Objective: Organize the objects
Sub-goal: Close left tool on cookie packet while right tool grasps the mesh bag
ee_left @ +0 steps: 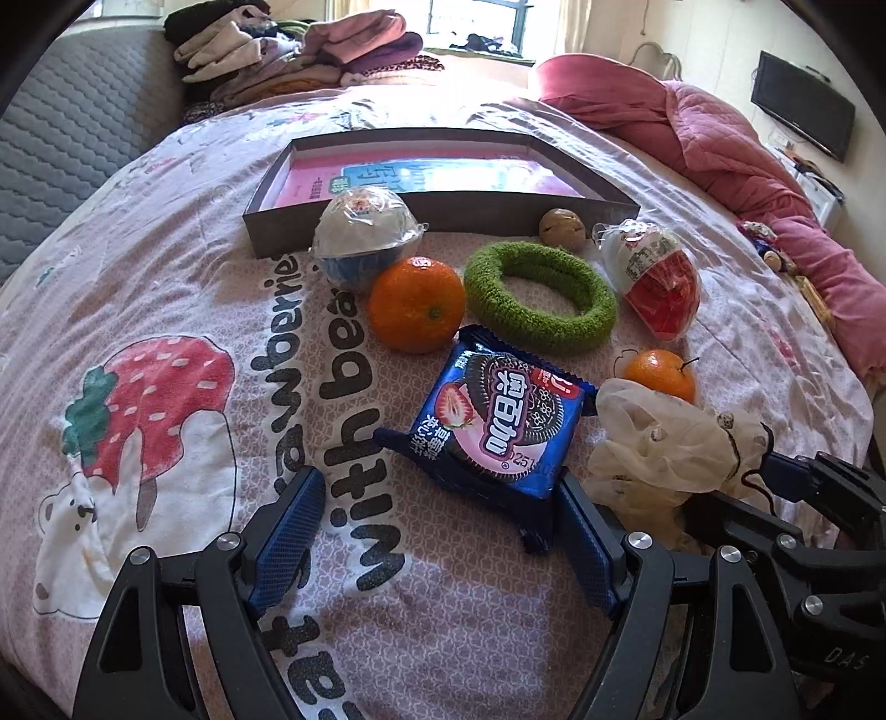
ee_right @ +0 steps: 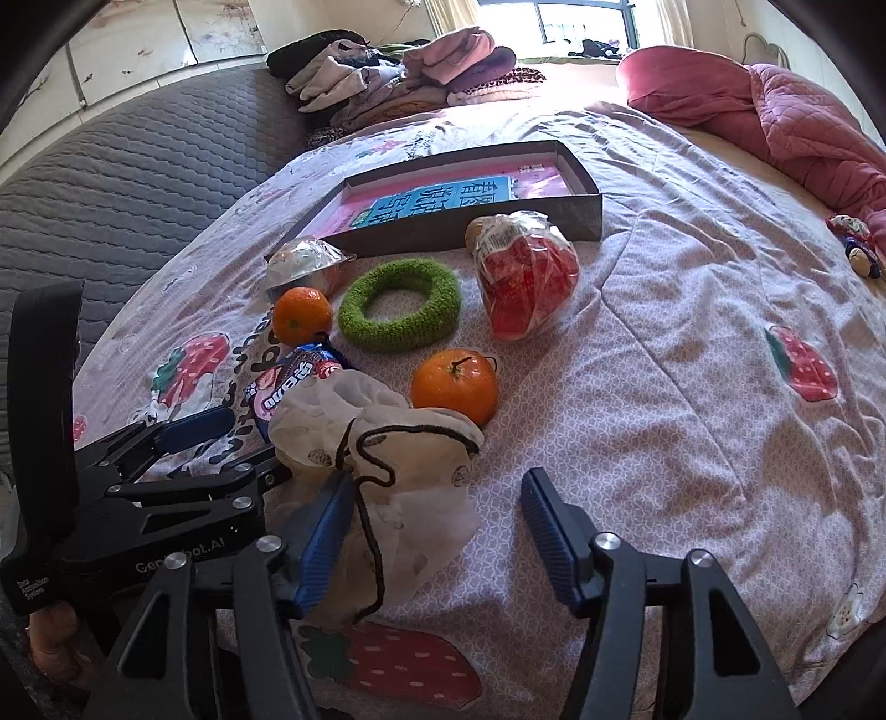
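Note:
Objects lie on a bed quilt. A blue Oreo packet (ee_left: 498,421) lies just ahead of my open left gripper (ee_left: 437,498), its near end between the fingertips. Around it are an orange (ee_left: 416,304), a green fuzzy ring (ee_left: 540,296), a second orange (ee_left: 659,374), a blue-and-white wrapped ball (ee_left: 362,238), a red-and-white wrapped ball (ee_left: 653,277), a walnut (ee_left: 562,226) and a white drawstring bag (ee_left: 664,443). My right gripper (ee_right: 437,498) is open, its left finger against the drawstring bag (ee_right: 382,443). The second orange (ee_right: 455,385) sits just beyond.
A shallow dark box (ee_left: 443,213) with a pink book inside lies behind the objects, also in the right wrist view (ee_right: 476,227). Folded clothes (ee_left: 299,50) are piled at the bed's far end. A pink duvet (ee_left: 720,144) lies along the right.

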`<move>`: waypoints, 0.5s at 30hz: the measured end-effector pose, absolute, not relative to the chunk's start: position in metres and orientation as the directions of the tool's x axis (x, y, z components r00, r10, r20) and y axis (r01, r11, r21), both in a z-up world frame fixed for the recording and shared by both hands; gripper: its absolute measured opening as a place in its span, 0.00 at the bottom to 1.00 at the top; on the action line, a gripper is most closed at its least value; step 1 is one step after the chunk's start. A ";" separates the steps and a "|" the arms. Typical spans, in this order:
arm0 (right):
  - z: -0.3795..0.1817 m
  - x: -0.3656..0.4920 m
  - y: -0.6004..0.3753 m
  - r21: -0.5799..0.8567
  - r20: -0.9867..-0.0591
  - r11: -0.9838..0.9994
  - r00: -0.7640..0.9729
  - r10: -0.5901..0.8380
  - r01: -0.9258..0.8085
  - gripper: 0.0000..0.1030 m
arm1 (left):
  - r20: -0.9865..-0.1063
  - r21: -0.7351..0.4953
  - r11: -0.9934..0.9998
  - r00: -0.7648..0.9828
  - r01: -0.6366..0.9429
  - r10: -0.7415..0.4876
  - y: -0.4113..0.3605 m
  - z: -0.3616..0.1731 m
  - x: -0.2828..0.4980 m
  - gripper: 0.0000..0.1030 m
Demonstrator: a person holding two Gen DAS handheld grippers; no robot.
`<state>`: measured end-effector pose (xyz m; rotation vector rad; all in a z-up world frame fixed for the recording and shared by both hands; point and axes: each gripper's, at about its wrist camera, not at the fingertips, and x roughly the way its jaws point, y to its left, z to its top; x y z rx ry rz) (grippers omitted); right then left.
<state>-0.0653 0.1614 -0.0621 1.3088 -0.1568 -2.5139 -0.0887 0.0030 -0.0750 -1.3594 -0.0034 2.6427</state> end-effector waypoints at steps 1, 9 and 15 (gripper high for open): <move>-0.063 -0.065 0.160 0.232 -0.782 -0.947 -0.536 -0.318 0.224 0.45 | -0.807 -0.077 -0.985 -0.571 -0.155 0.153 0.005 -0.075 -0.090 0.80; -0.062 -0.058 0.153 0.231 -0.761 -0.931 -0.543 -0.354 0.282 0.20 | -0.800 -0.118 -0.976 -0.564 -0.183 0.202 0.009 -0.077 -0.101 0.77; -0.057 -0.055 0.153 0.226 -0.746 -0.927 -0.559 -0.363 0.300 0.17 | -0.784 -0.148 -0.967 -0.572 -0.206 0.242 0.011 -0.075 -0.102 0.52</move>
